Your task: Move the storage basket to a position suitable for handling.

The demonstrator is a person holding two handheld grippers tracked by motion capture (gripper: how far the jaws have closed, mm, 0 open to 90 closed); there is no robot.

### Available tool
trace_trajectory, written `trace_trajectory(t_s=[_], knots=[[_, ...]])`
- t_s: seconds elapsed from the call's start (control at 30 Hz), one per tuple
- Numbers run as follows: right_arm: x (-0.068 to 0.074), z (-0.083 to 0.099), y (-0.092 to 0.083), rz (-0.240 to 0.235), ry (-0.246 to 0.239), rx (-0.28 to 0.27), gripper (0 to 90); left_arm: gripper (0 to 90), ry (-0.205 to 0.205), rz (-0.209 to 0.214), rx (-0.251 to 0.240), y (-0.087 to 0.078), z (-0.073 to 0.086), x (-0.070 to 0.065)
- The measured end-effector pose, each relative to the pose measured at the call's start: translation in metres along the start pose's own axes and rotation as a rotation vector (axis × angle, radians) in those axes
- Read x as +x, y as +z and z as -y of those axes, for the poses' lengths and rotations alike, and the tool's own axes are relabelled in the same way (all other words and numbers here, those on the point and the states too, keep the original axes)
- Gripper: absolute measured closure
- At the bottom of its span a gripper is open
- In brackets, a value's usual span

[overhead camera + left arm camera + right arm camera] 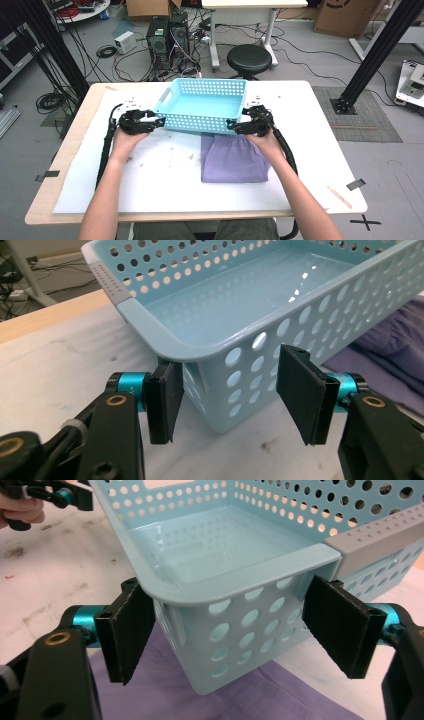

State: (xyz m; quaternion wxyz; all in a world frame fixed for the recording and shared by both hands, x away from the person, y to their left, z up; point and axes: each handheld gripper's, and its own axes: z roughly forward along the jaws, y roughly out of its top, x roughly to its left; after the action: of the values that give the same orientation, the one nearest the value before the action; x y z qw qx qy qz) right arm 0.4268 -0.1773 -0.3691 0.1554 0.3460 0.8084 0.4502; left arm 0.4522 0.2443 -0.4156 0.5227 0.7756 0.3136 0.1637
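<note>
Light-blue perforated basket point(202, 105) at tabletop point(310, 150) centre, long axis running 9 to 3 o'clock, near edge overlapping folded purple cloth point(234, 159) at 6 o'clock. Left hand-held gripper point(159, 122) at the basket's 8 o'clock corner, right hand-held gripper point(231, 126) at its 4 o'clock corner; equally near. Both sets of jaws spread, straddling a corner wall; contact of pads uncertain, no firm pinch evident. Basket corner dead ahead at 12 o'clock in left gripper view point(220, 390) and right gripper view point(235, 645).
</note>
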Motion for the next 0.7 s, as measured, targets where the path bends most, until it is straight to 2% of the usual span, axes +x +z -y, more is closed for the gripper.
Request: trace_trajectory(t_s=[0.1,0.13,0.27,0.3,0.37,0.4,0.47,0.5,0.53,0.6,0.63,0.7], knots=[[-0.016,0.005,-0.008,-0.008,0.024,0.006,21.6,44.4,0.003,0.008,0.004,0.010,-0.005,-0.011],[-0.025,0.008,-0.013,-0.012,0.029,0.008,21.3,44.4,-0.001,0.010,0.003,0.012,-0.006,-0.015],[-0.037,0.013,-0.019,-0.010,0.031,0.018,21.3,44.4,-0.009,0.015,0.010,0.022,-0.010,-0.028],[-0.044,0.017,-0.022,-0.005,0.034,0.025,21.3,44.5,-0.009,0.016,0.007,0.025,-0.011,-0.030],[-0.049,0.021,-0.026,0.024,0.024,0.029,35.3,46.0,-0.024,0.032,-0.012,0.029,-0.011,-0.036],[-0.051,0.023,-0.027,0.059,0.008,0.039,36.0,46.3,-0.026,0.041,-0.021,0.031,-0.011,-0.039],[-0.054,0.026,-0.027,0.061,0.017,0.044,36.0,46.8,0.006,0.030,-0.010,0.036,-0.012,-0.045],[-0.060,0.033,-0.026,0.080,0.025,0.065,38.0,46.7,0.005,0.036,-0.014,0.038,-0.012,-0.047],[-0.060,0.033,-0.026,0.080,0.025,0.065,38.0,46.7,-0.004,0.049,-0.018,0.040,-0.011,-0.049],[-0.063,0.039,-0.027,0.102,0.021,0.067,40.2,46.6,0.011,0.054,-0.015,0.044,-0.012,-0.053],[-0.065,0.042,-0.028,0.088,0.034,0.057,41.0,46.6,0.022,0.048,-0.013,0.045,-0.013,-0.056],[-0.066,0.045,-0.028,0.108,0.036,0.051,41.4,44.4,0.047,0.029,-0.014,0.047,-0.015,-0.061]])
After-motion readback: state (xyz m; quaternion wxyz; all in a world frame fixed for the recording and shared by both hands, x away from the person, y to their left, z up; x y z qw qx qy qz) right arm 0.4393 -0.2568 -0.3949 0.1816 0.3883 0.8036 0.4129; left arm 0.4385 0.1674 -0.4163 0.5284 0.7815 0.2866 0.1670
